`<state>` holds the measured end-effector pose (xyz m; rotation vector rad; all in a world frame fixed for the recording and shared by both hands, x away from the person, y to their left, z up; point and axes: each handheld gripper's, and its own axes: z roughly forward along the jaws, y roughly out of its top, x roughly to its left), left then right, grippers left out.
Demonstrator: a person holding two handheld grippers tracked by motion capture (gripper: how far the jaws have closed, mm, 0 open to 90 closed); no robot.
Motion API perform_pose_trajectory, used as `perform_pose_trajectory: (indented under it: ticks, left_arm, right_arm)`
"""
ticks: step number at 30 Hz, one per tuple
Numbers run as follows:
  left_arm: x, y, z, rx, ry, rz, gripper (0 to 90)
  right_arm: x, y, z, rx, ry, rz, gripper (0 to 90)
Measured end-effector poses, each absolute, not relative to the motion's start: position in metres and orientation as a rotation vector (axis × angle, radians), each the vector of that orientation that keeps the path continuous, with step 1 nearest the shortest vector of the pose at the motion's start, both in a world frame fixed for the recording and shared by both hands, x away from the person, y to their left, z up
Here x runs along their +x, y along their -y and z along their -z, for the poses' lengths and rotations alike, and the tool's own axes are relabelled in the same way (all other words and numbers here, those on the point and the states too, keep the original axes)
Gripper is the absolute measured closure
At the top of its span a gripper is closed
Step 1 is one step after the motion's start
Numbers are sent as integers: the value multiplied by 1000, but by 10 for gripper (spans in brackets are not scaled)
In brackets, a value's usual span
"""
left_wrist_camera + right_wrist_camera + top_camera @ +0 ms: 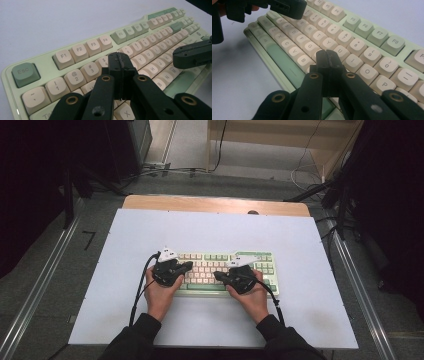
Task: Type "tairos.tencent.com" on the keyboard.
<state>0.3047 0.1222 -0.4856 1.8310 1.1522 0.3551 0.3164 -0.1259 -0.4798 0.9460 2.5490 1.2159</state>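
— My left tool (120,60) and right tool (327,58)?
— Both pressed together, gripping nothing, over my keyboard's (212,262) letter rows.
— And the keyboard?
— Flat on the bench (150,227), under both.

The keyboard (225,270) is pale green with cream keys and darker green Esc and function keys; both grippers look black; the counter (150,230) is white, perhaps faintly bluish.

I see the keyboard (100,50) as matt plastic with smooth keycaps. My left gripper (121,61) and right gripper (327,58) are matt black plastic, with brass-coloured metal pivots. The table sheet (210,225) looks smooth and matt.
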Motion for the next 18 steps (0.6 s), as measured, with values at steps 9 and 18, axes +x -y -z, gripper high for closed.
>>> perform_pose_trajectory:
  ticks: [9, 18]
  left_arm:
    - [304, -122, 485, 1830, -1143, -354, 900]
    - [304, -122, 486, 1829, -1145, -351, 900]
  right_arm:
    - [316, 124, 480, 943, -2553, -1215, 878]
    - [315, 121, 482, 932, -2565, -1208, 878]
